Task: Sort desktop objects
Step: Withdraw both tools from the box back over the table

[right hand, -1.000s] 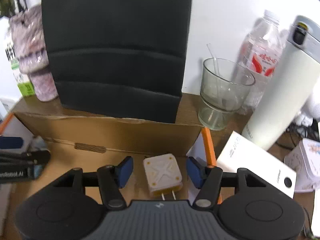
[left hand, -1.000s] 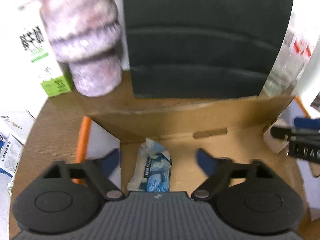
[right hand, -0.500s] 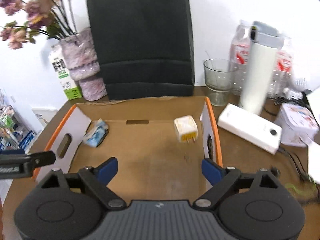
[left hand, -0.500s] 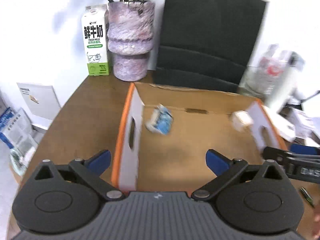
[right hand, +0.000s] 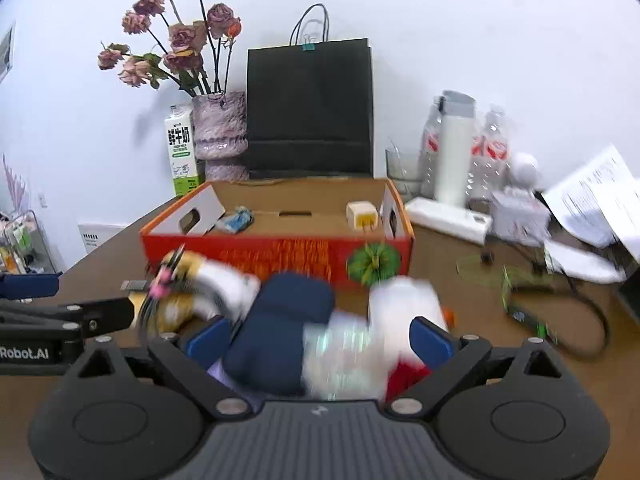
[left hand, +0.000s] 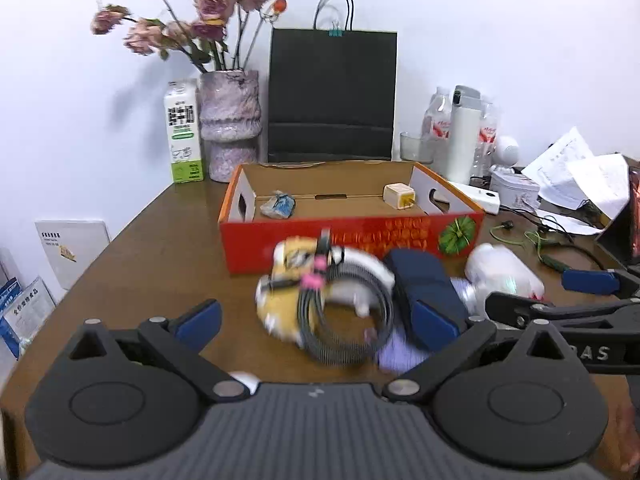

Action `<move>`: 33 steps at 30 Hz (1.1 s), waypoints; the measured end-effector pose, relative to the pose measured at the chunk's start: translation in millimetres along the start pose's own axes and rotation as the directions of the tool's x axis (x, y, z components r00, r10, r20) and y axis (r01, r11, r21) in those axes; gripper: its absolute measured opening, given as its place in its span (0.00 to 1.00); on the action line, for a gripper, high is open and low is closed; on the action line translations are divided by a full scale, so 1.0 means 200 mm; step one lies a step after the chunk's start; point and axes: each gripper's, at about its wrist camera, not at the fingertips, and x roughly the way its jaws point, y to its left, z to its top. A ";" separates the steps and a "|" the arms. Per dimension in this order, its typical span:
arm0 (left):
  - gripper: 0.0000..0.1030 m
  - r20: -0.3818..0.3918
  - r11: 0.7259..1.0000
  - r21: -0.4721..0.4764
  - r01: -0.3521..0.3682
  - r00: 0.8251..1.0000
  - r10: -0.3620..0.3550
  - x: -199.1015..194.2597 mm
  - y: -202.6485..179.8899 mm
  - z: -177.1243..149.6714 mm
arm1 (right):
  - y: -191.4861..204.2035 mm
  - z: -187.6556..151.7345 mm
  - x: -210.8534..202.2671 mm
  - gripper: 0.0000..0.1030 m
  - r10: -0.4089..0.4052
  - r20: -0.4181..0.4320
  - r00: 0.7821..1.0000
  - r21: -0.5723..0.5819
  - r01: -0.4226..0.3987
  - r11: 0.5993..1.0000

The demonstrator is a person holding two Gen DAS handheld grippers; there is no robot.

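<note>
A brown wooden table (left hand: 160, 248) stands against a white wall (left hand: 480, 40). At its back edge, from left to right: a milk carton (left hand: 183, 132), a mottled purple vase (left hand: 229, 120) of dried roses (left hand: 200, 12), a black paper bag (left hand: 333, 96), a glass (left hand: 414, 147), clear bottles and a white flask (left hand: 463, 136). Loose papers (left hand: 580, 176) and cables lie at the far right.

An open cardboard box (left hand: 344, 236) with a red front sits mid-table. Inside it, a small blue-and-white packet (left hand: 279, 205) lies near the left wall and a cream plug adapter (left hand: 399, 196) near the right wall, well apart.

In front of the box, blurred, lie the unsorted things: a yellow-and-white toy (left hand: 288, 288) with a coiled grey cable (left hand: 344, 320) over it, a dark blue case (left hand: 420, 280) and a white plastic bottle (left hand: 502, 274).

The left gripper (left hand: 316, 318) stands wide, empty, above the cable. The right gripper (right hand: 320, 338) is opening its jaws; the case and bottle lie between them on the table, unclamped. Each gripper shows at the edge of the other's view.
</note>
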 end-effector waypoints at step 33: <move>1.00 -0.184 1.000 -0.021 -0.007 0.983 0.003 0.05 0.14 -0.35 | -0.06 -0.31 -0.09 0.96 0.014 -0.093 0.996 0.019 -0.013 1.000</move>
